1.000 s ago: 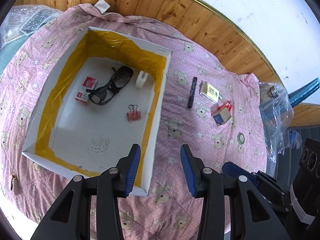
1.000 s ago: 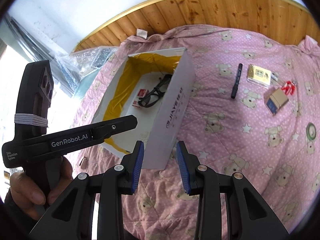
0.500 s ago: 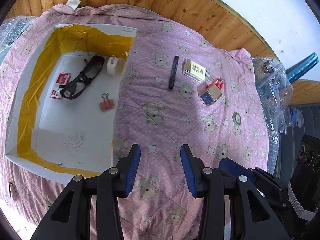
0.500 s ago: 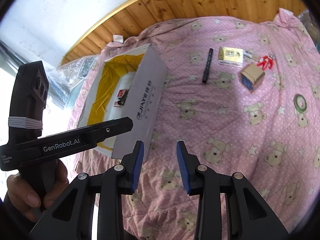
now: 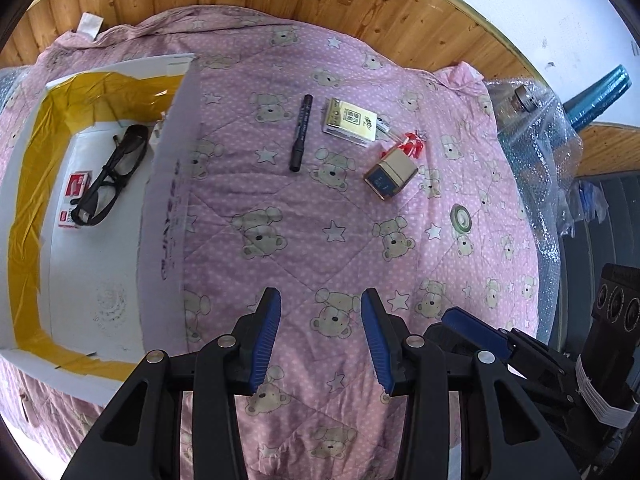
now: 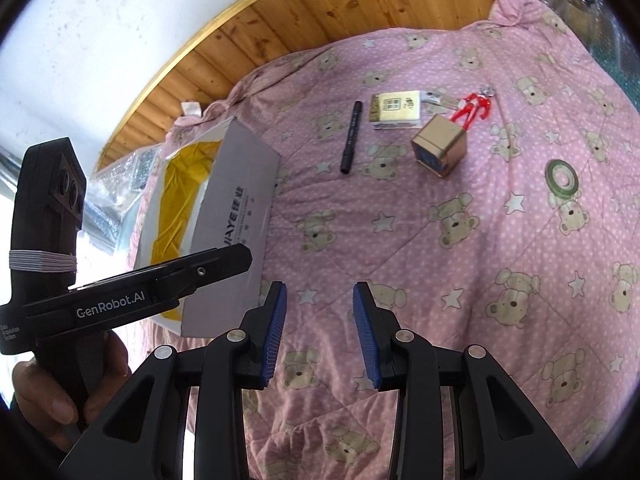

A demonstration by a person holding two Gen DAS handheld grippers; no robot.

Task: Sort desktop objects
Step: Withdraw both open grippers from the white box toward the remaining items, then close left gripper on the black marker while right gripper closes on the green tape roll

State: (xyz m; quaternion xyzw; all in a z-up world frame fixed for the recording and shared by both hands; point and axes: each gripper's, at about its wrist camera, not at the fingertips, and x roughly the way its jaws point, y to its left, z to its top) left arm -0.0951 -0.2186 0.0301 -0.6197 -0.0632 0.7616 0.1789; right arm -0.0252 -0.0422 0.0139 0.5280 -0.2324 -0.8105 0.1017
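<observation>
Pink bear-print quilt covers the desk, white box at left of frame. Black pen lies upper centre — long axis running away from both claws. Left gripper and right gripper both gape, empty — the right appears slightly nearer the pen.
</observation>
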